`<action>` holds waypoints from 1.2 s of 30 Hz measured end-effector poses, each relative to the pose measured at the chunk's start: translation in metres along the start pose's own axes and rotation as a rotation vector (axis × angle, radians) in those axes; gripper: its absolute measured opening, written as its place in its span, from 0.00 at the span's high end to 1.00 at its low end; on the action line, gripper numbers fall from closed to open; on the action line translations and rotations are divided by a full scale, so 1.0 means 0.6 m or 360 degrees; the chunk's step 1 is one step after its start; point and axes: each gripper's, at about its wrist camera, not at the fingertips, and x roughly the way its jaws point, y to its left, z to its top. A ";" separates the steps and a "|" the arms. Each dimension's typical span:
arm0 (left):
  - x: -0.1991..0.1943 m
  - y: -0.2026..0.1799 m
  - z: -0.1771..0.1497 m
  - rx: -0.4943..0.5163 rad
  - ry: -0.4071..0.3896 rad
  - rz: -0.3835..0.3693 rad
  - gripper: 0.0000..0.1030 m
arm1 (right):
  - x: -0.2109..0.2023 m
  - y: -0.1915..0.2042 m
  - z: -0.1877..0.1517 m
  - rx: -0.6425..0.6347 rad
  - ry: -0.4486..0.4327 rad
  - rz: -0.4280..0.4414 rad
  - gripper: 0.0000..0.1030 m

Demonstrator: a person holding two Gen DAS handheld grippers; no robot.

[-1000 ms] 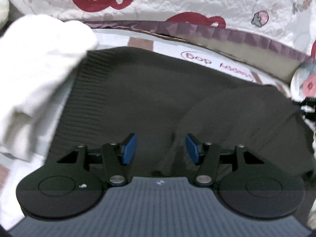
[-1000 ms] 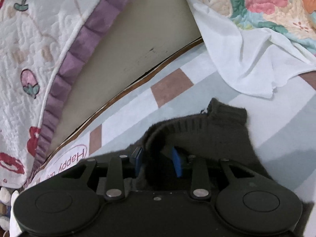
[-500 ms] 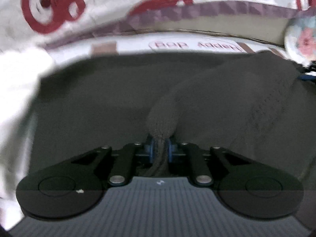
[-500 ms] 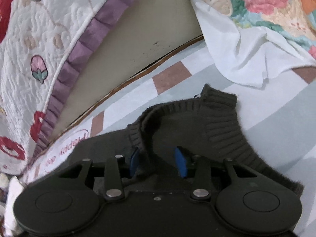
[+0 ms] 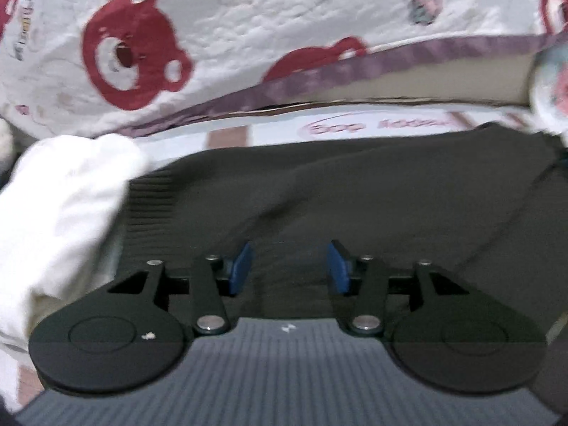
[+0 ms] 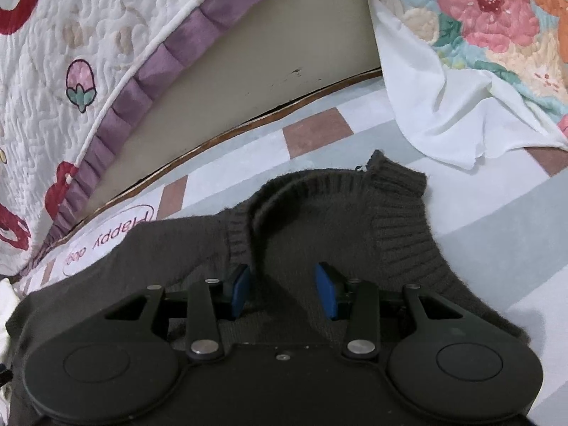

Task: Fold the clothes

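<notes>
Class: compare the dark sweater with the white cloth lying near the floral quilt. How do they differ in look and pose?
The sweater is dark, thick ribbed knit; the white cloth is thin and smooth. The sweater lies spread on the mat, close under the camera; the cloth sits crumpled farther off, against the floral quilt. Both are soft fabrics resting on that mat.

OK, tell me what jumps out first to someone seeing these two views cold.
The dark knit sweater spreads across the middle of both views, its ribbed collar lying just ahead of the right gripper, whose blue pads stand apart. The left gripper is opening over the sweater's body, nothing pinched. Behind, a white quilt with red bears hangs along the top, and a white garment sits at the left.
</notes>
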 end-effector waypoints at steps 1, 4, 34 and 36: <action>-0.008 -0.010 0.001 -0.0006 -0.0001 -0.0068 0.54 | -0.011 0.000 -0.001 0.0013 0.0008 -0.0010 0.55; -0.027 -0.046 0.002 0.0027 0.0013 -0.0292 0.54 | -0.063 0.004 -0.013 -0.0049 0.0023 0.0125 0.55; -0.054 -0.066 -0.005 0.0087 0.0403 -0.0566 0.53 | -0.160 0.423 -0.331 -0.1481 0.1315 0.1076 0.44; -0.051 -0.056 -0.001 0.0032 0.0382 -0.0506 0.47 | -0.152 0.430 -0.348 -0.1557 0.1380 0.1039 0.40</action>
